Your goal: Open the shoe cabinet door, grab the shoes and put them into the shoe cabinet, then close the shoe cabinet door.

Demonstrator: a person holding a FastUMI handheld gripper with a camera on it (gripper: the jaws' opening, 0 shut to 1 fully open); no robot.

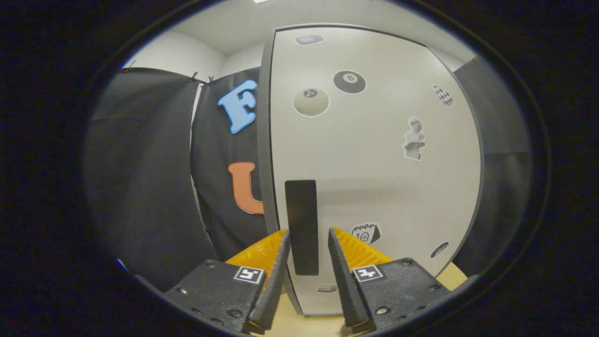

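While my gripper (306, 238) faces the closed shoe cabinet door (374, 178), my 2 fingers stand apart, flanking its dark handle (302, 220).

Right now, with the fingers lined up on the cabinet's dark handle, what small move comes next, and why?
Probably ease straight forward, then close. The gripper is open, its fingers flanking the lower part of the black vertical handle on the cabinet door, which looks shut. Whether the fingers already reach past the handle can't be told, so advance slowly before squeezing and pulling the door open.
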